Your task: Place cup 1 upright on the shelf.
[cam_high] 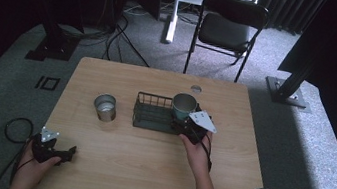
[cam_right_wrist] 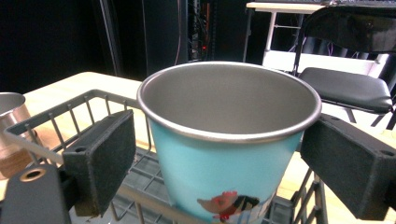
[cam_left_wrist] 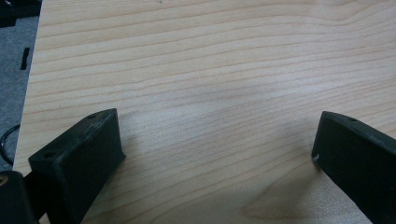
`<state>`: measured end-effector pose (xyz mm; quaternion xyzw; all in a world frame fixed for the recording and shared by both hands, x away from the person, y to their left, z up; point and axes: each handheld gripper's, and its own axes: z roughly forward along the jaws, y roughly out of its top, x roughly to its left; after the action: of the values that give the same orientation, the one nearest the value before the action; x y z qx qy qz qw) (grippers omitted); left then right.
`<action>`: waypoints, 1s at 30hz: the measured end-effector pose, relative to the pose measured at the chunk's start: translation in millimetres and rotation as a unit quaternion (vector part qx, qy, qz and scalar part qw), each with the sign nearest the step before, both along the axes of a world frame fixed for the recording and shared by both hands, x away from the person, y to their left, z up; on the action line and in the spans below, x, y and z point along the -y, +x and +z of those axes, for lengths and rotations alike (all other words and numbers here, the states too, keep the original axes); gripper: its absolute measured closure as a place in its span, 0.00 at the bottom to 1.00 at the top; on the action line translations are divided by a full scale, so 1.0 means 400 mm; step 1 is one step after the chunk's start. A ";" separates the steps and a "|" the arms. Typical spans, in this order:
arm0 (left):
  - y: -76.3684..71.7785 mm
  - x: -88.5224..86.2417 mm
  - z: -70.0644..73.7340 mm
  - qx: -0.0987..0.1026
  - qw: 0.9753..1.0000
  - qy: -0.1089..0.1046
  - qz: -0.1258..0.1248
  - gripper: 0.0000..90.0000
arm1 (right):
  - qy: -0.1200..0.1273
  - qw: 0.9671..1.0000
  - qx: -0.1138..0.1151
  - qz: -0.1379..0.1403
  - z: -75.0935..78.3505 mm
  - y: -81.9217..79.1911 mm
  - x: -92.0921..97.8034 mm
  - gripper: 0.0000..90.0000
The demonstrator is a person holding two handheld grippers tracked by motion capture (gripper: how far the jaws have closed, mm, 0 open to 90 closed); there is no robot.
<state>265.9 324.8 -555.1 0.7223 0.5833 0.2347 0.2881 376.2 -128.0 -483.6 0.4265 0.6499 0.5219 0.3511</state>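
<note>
- The blue metal cup [cam_right_wrist: 224, 154] is seen standing in the wire basket [cam_high: 151, 112], flanked by the released right gripper [cam_right_wrist: 219, 163].
- The left gripper [cam_left_wrist: 219, 154] is held spread wide over the bare wooden table [cam_left_wrist: 210, 70].

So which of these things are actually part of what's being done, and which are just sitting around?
Part of the job:
- blue cup, between the right gripper's open jaws
- wire basket, holding that cup
- silver cup on the table, probably next

Just lying about:
- folding chair
- floor cables
- left gripper, open and idle
</note>
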 end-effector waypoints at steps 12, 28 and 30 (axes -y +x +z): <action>0.000 0.000 0.000 0.000 1.000 0.001 0.000 0.03 | -0.004 1.000 0.003 0.009 -0.001 -0.035 0.034 0.12; 0.000 0.000 0.000 0.000 1.000 0.000 0.000 0.03 | -0.004 0.999 0.007 0.034 -0.012 -0.085 0.113 0.12; 0.000 0.000 0.000 0.000 1.000 0.000 0.000 0.03 | -0.004 0.999 0.007 0.034 -0.016 -0.089 0.123 0.12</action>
<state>265.9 324.8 -555.1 0.7223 0.5833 0.2346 0.2881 340.7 -177.4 -490.0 0.3991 0.6638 0.5339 0.3392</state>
